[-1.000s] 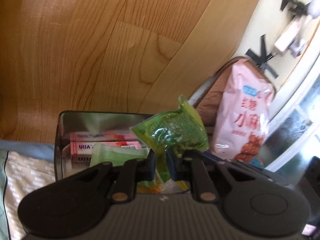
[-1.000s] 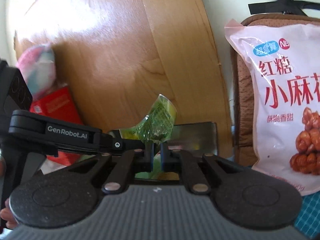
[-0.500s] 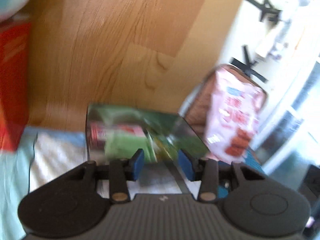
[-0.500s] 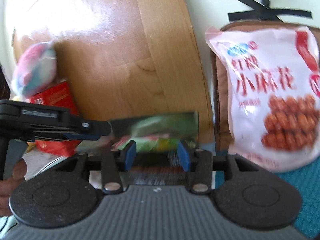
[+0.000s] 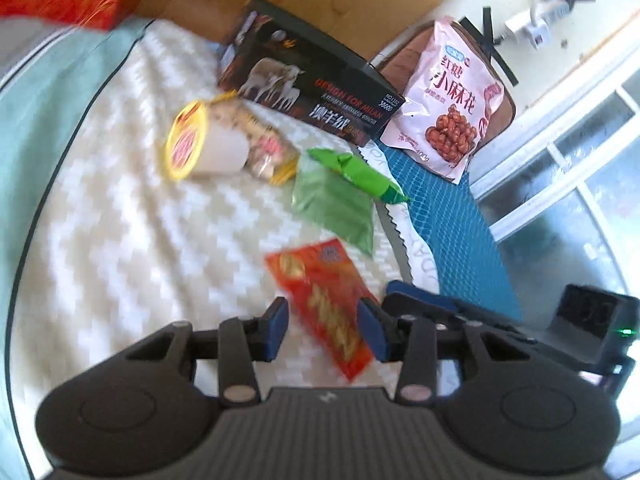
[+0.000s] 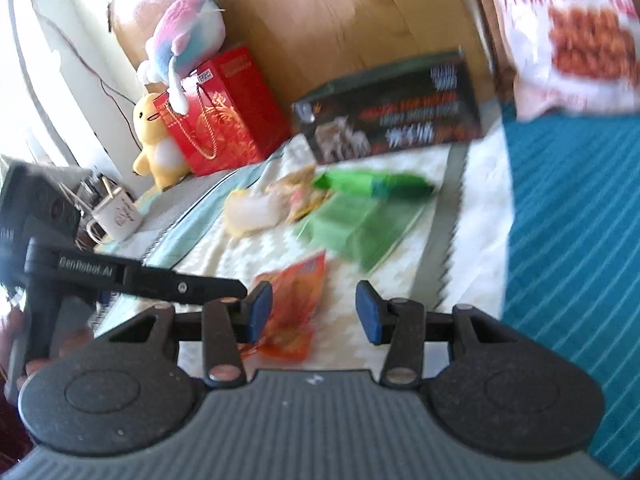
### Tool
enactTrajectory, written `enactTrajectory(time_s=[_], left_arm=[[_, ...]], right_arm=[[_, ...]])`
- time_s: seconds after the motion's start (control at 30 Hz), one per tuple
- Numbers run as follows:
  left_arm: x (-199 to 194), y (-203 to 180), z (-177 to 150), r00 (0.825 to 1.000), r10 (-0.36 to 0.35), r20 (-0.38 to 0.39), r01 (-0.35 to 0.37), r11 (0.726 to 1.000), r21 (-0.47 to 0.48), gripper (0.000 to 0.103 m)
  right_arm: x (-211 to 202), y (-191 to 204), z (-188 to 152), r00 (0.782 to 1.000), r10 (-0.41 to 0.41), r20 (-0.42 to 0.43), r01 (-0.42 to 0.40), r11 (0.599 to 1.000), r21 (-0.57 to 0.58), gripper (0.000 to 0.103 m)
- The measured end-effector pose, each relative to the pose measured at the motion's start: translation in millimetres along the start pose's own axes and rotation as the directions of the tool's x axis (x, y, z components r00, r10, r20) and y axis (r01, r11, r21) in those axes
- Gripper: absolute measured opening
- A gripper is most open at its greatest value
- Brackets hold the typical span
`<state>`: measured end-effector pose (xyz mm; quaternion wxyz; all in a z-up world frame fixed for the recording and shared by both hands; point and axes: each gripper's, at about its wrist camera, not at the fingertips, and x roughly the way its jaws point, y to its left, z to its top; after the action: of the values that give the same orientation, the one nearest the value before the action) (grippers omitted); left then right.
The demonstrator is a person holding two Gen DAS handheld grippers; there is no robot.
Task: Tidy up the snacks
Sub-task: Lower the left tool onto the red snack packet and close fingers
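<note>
Left gripper (image 5: 322, 330) is standing partly open at the lower centre of its frame, holding nothing; its blue pads are sitting clear on either side of a red snack packet (image 5: 326, 310) lying flat on the white zigzag-patterned cloth (image 5: 120, 240). The packet is showing between the pads, but the pads are not pressing on it. Its jaws have just been opening.

Right gripper (image 6: 314, 312) is likewise standing partly open and empty at the lower centre of its frame. The same red packet (image 6: 294, 312) is lying under its left pad, partly hidden; contact cannot be judged. These jaws have also just been opening.

Remaining snacks are lying loose on the cloth above the packet: a flat green pouch (image 5: 334, 204), a green wrapped bar (image 5: 360, 174) resting along its upper edge, a white cup with a yellow lid (image 5: 200, 144) on its side, and a small pale packet (image 5: 264, 148) just beside the cup. Both views are blurring; print on these is unreadable.

A dark printed box (image 5: 316, 88) is standing behind the snacks at upper centre. A pink bag of fried twists (image 5: 452, 96) is leaning at upper right, beside the box. A red gift bag (image 6: 224, 116) with plush toys (image 6: 180, 40) is occupying the upper left of the right view.
</note>
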<state>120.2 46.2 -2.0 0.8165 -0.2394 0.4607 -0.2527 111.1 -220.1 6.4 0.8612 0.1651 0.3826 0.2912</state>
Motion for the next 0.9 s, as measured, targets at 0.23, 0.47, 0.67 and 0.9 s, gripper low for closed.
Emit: enactTrajectory(time_s=[0.23,0.47,0.67,0.9], left_arm=[[-9.3,12.4,-19.9,0.998,-0.041,0.04,0.045,0.995,-0.087,0.036],[-27.3,6.8,-49.9,0.999,-0.038,0.029,0.039,0.998,-0.046,0.034],[-49.6,2.9,-87.9,0.998,-0.06,0.021,0.06,0.998,-0.019,0.034],[-66.0,-3.1,-123.6,0.998,-0.059,0.023,0.059,0.998,-0.007,0.034]], right_arm=[[-4.8,14.8,-18.6,1.0,-0.002,0.018,0.001,0.999,0.048,0.022],[-23.7,30.9,-49.1,1.0,-0.007,-0.008,0.007,0.999,0.053,0.012],[-46.8,47.0,-78.4,0.999,0.015,-0.03,-0.014,0.999,0.036,0.012],[-62.5,58.8,-101.3,0.999,0.023,-0.049,-0.021,0.999,0.034,0.012]])
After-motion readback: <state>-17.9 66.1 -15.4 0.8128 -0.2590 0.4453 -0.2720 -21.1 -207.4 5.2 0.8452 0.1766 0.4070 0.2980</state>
